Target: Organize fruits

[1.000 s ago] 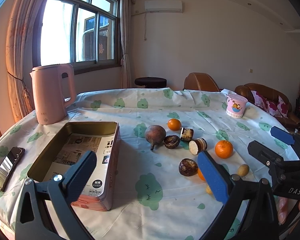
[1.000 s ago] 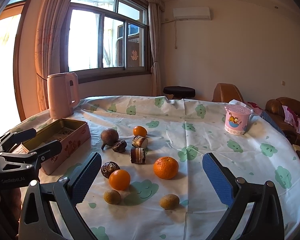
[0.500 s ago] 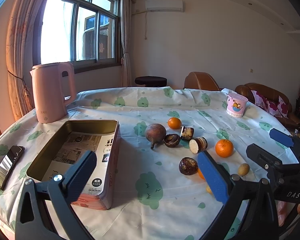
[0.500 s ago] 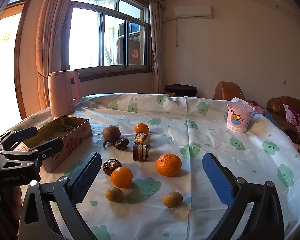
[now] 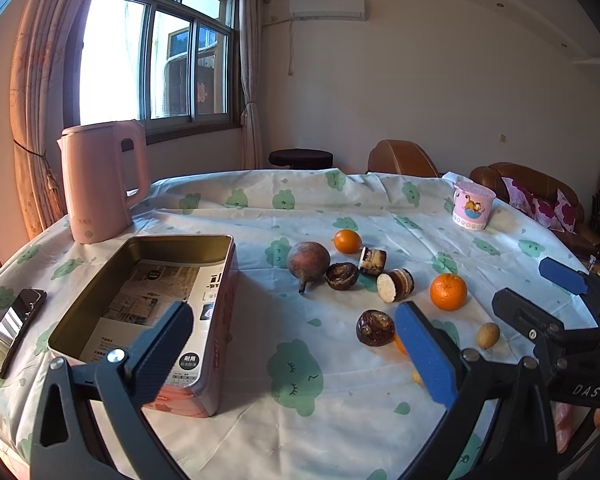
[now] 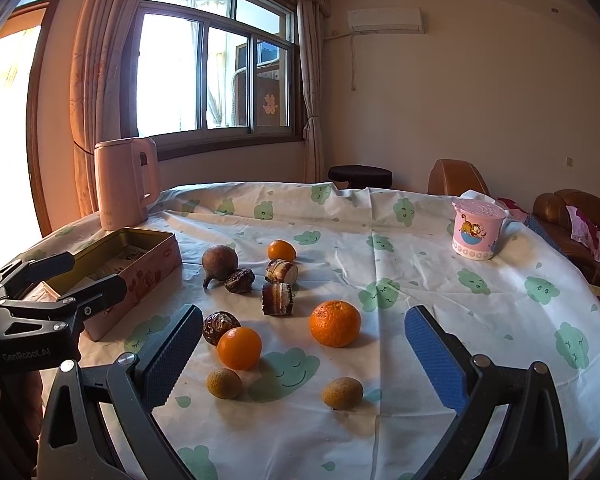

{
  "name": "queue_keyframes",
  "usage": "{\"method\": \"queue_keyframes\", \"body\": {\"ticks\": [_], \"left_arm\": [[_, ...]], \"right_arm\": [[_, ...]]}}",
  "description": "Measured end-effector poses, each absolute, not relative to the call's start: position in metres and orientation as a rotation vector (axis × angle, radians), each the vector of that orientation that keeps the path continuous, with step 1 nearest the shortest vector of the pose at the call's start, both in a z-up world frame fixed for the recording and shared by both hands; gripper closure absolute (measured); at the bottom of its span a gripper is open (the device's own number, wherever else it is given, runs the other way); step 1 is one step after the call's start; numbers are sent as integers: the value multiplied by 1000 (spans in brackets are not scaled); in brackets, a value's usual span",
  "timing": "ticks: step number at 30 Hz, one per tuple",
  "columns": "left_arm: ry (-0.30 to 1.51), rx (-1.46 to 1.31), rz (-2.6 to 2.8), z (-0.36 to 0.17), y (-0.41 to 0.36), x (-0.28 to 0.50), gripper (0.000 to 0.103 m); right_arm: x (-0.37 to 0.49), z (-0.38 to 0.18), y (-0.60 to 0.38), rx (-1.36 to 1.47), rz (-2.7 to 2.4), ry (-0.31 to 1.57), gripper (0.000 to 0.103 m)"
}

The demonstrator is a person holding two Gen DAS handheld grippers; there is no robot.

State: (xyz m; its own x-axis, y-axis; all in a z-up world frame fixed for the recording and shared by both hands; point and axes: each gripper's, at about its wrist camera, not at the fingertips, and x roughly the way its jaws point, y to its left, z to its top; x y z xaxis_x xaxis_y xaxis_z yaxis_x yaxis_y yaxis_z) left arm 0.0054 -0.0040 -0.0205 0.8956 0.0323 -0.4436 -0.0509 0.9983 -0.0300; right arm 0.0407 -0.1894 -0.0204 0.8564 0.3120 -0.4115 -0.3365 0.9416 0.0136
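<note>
On the tablecloth [image 6: 420, 264], tin box [image 5: 148, 304] long axis toward kettle [image 5: 100, 180]

table [image 6: 440, 292], cloud-print cloth | on it: kettle [image 6: 124, 184]; open tin [image 5: 148, 304]; phone [image 5: 12, 330]; pink cup [image 6: 478, 230]; oranges [image 6: 335, 323], brown fruits [image 6: 220, 263] scattered mid-table

Orange [image 5: 399, 345] mostly behind left jaws, seemingly.

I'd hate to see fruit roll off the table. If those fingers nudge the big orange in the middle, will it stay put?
Probably not. The big orange looks round and sits free on the tablecloth, so a sideways nudge would likely send it rolling. Its dimpled peel should grip padded fingers fairly well. It looks firm enough for a gentle squeeze.
</note>
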Motion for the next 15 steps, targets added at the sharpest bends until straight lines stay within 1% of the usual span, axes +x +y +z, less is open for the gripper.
{"method": "queue_keyframes", "body": {"ticks": [15], "left_arm": [[509,-60,-8,-30,-14,15,0]], "right_arm": [[47,-36,-215,-68,268,453,1]]}}
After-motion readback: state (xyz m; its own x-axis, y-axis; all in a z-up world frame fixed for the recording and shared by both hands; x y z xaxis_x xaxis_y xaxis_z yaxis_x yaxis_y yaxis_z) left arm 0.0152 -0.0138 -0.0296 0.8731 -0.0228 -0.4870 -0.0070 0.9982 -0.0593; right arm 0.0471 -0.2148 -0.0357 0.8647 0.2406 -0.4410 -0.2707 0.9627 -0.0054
